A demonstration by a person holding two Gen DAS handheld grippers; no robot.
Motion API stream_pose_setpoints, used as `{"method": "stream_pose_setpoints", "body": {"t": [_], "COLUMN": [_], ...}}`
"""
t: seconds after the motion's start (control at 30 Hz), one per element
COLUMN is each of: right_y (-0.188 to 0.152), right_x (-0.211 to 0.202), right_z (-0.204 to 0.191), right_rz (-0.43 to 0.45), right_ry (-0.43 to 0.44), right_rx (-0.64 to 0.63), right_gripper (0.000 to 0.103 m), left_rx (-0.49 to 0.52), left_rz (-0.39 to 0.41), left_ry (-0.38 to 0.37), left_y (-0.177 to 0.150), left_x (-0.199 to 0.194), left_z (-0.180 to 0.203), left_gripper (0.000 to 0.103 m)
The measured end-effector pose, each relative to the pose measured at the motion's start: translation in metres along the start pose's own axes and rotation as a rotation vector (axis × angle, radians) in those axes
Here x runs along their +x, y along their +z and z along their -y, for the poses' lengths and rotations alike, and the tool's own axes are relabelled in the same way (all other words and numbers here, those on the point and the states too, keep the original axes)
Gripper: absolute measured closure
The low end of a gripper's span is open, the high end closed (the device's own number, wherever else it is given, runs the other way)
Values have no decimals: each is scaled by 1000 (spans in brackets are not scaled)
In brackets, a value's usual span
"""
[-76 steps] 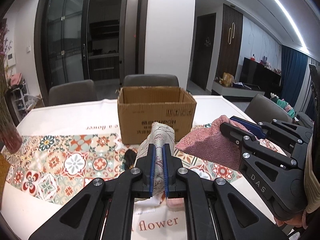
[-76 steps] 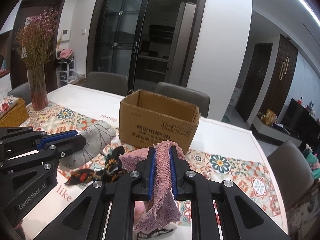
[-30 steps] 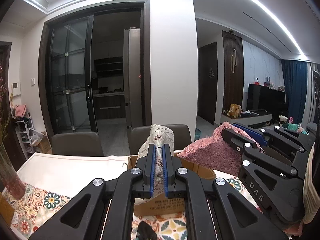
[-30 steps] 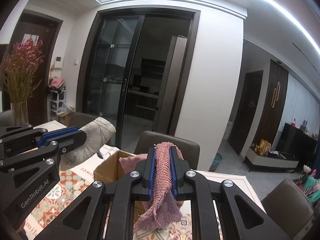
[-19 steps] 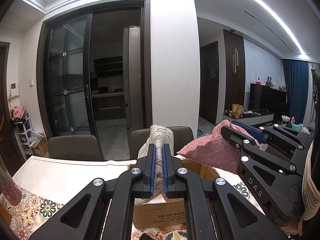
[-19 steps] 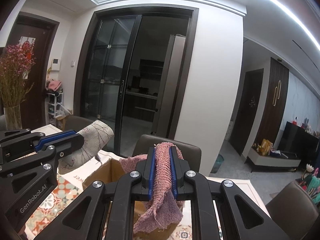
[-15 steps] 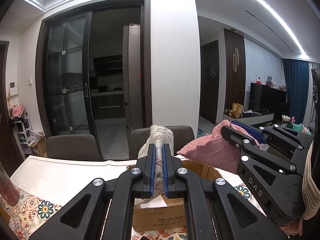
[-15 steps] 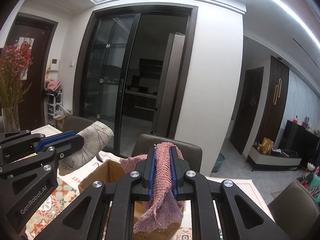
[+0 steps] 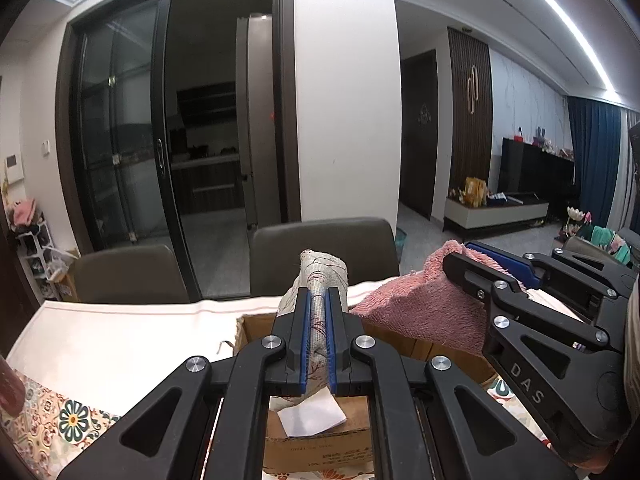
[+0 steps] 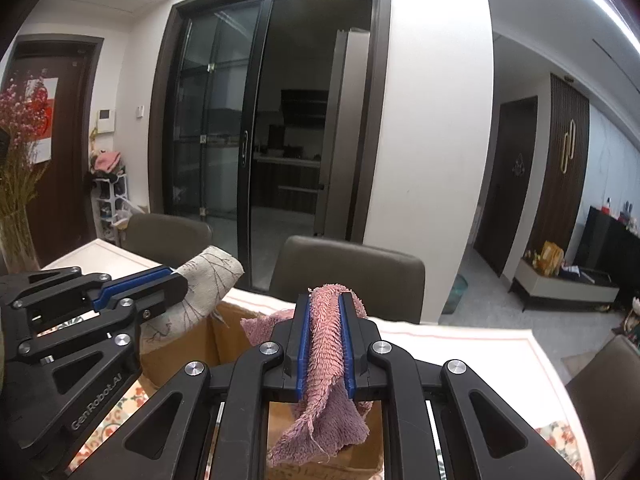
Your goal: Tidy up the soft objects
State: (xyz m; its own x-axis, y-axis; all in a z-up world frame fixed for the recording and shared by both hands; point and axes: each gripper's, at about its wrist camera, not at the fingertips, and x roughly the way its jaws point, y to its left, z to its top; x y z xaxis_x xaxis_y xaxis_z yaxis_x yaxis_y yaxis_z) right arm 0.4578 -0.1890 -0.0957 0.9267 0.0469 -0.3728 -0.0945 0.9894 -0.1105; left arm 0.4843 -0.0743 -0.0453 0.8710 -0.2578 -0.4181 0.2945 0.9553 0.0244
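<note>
Pink towel [image 10: 324, 344] is clamped in the closed right gripper [image 10: 325, 344]; beige cloth [image 9: 318, 312] is pinched in the closed left gripper [image 9: 318, 344]. Both are held over the box [image 9: 320, 448], directly below and ahead, equally near.

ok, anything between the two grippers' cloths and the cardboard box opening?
Nothing shows there. In both wrist views the beige patterned cloth and pink towel hang over the open cardboard box; the box interior is mostly hidden.

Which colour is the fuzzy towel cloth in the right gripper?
Dusty pink; the fuzzy towel cloth shows best in the right wrist view.
</note>
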Motion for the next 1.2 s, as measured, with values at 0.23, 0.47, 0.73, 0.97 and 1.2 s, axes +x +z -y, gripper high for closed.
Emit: {"method": "stream_pose_setpoints", "body": {"t": [0.23,0.47,0.73,0.97,1.2], "right_y": [-12,-21,-20,-15,-12], "right_x": [26,43,27,4,-23], "right_z": [6,11,18,14,9], "right_rz": [-72,-146,-123,-117,-97], "right_ry": [17,36,-14,-23,-21], "right_rx": [12,29,30,35,34], "right_gripper": [88,63,58,58,58], "left_rx": [1,-18,-3,5,2], "left_rz": [-80,-136,-130,-138,-105], "left_ry": [-29,-36,-1,18,33], "left_y": [-10,-13,-16,-15,-13], "left_x": [29,44,27,6,-25], "left_z": [1,-2,-5,-4,-3], "left_gripper": [92,72,67,65,62]}}
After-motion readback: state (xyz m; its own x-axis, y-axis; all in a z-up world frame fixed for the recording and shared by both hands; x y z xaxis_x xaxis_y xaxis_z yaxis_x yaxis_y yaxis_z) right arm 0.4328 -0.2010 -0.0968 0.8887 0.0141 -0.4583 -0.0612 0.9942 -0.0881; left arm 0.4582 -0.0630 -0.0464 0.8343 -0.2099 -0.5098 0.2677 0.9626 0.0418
